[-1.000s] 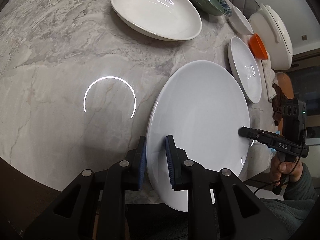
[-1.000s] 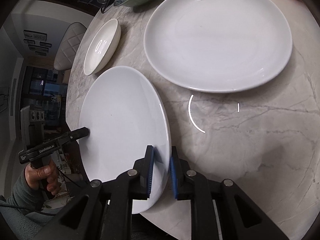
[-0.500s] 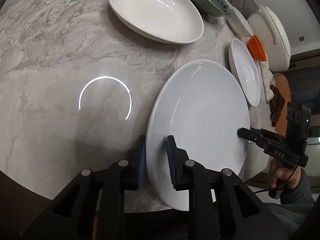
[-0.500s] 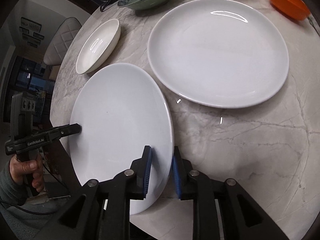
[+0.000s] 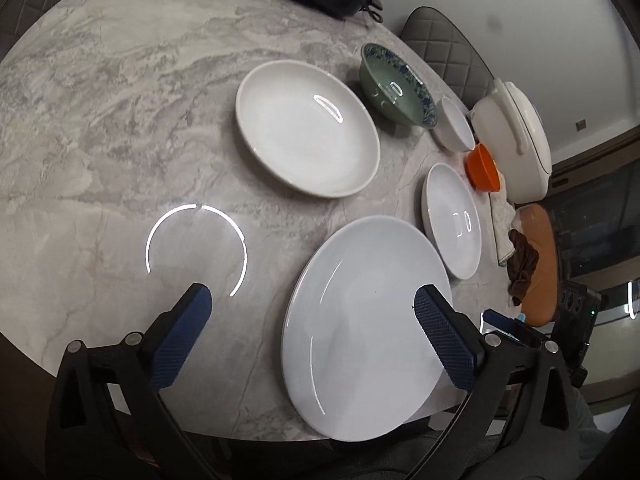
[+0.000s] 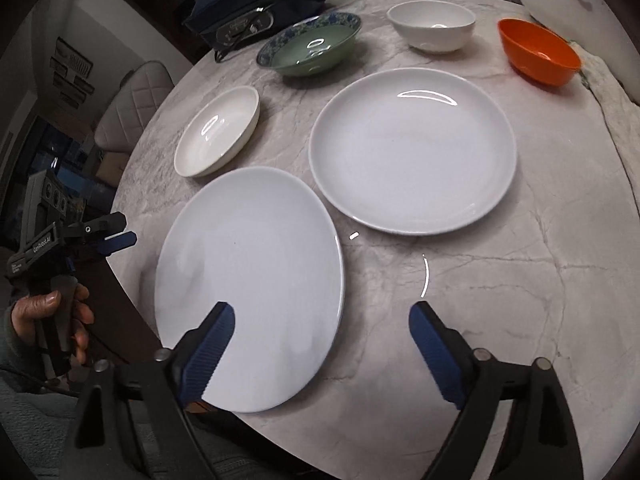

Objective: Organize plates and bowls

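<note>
**Both grippers spread wide over the near plate**

Left wrist view shows the left gripper [image 5: 312, 320] with its blue-padded fingers [image 5: 182, 336] far apart, grasping nothing. One finger hangs over bare marble, the other over the near right part of the flat white plate [image 5: 360, 328]. That plate lies flat at the near edge of the marble tabletop [image 5: 100, 120], its near rim reaching past the edge.

Right wrist view shows the right gripper [image 6: 320, 344] likewise released, jaws wide, holding nothing. Its left finger [image 6: 206, 354] is over the near rim of the same plate; whether it touches cannot be told. Its right finger is over bare marble. The left gripper appears here too, just beside the plate's left rim, gripped by the person's hand [image 6: 48, 320] off the tabletop's left edge.

Beyond the flat plate, just beside it and apart, sits a larger white plate [image 6: 412, 152]. A deep white dish [image 6: 218, 132] lies toward the left edge. Along the far edge stand a green patterned bowl [image 6: 312, 46], a small white bowl [image 6: 432, 26] and an orange bowl [image 6: 538, 56], with a dark electric cooker [image 6: 256, 8] behind the green bowl and a large white lidded pot [image 5: 516, 136] near the orange bowl.
</note>
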`<state>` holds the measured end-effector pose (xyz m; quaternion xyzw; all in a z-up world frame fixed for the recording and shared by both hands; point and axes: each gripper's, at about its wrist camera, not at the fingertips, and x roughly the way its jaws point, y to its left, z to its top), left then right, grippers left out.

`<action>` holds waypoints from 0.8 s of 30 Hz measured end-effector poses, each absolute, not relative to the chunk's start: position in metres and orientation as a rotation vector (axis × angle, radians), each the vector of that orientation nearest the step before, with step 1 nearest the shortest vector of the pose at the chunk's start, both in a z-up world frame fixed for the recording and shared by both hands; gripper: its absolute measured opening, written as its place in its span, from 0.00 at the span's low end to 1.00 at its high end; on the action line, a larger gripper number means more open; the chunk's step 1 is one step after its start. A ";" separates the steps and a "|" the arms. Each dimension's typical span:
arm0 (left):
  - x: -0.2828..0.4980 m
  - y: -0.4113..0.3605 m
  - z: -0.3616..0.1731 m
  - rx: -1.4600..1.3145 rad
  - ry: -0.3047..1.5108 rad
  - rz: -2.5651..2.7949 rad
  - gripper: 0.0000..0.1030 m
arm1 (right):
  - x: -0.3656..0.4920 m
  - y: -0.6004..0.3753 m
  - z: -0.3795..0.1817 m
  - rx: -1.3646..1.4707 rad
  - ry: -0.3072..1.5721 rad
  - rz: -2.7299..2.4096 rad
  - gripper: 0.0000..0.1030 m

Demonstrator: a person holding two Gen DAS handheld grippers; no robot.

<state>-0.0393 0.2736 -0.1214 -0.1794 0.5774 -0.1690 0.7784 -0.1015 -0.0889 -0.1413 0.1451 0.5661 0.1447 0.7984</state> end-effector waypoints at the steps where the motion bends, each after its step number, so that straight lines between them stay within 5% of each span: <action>1: -0.037 0.269 -0.115 -0.377 1.233 -0.380 1.00 | -0.104 -0.096 -0.137 0.339 1.208 0.300 0.98; 10: -0.025 0.190 -0.062 -0.193 1.066 -0.473 1.00 | -0.124 -0.173 -0.107 0.536 1.116 0.192 1.00; 24: 0.041 0.070 -0.074 -0.143 1.254 -0.389 0.99 | -0.046 -0.271 -0.106 0.728 1.023 0.310 0.99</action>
